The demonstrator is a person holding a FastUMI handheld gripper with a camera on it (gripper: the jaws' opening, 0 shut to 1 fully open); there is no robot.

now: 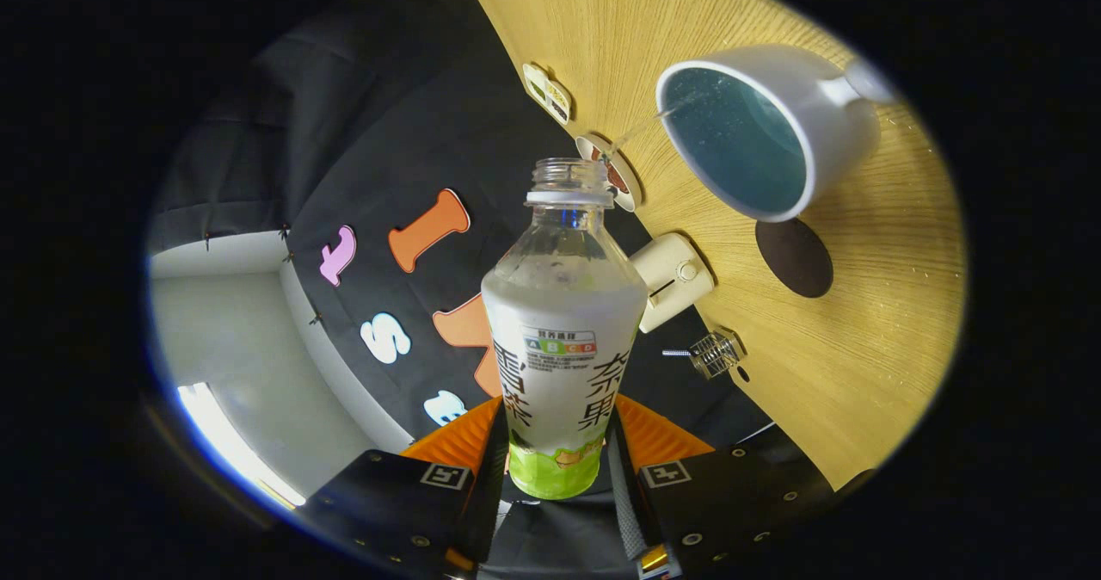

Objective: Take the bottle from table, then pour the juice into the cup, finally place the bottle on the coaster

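A: Hand-held gripper [555, 468]?
B: Clamped on the bottle [561, 339]. Both fingers [492, 459] press its lower body, one each side, over the green band of the label.

A: Bottle state?
B: Cap off, open mouth pointing away from the fingers, toward 12 o'clock. The whole scene reads rotated, so the bottle is tipped over the worktop [869, 322]. A thin clear stream [641, 126] leaves the mouth and runs to about 2 o'clock, reaching the rim of the cup [774, 128].

A: Cup details?
B: White mug, handle on its far side away from the bottle, blue inside with droplets or bubbles on the inner wall. It stands on the worktop at about 2 o'clock from the bottle mouth, close to it but apart.

A: Liquid level in the bottle?
B: Cannot tell; the upper part looks clear with some fogging.

A: Coaster?
B: Dark round coaster [794, 257] flat on the worktop, just beside the cup, at about 3 o'clock from the bottle's shoulder. Bare.

A: Other stuff?
B: Along the worktop edge: a small cream box with a knob [673, 277] just right of the bottle's shoulder, a little wire-frame object [714, 354] at about 4 o'clock, and two small cards [548, 92] beyond the mouth at 12 o'clock. A round item sits partly behind the bottle neck, too hidden to identify.
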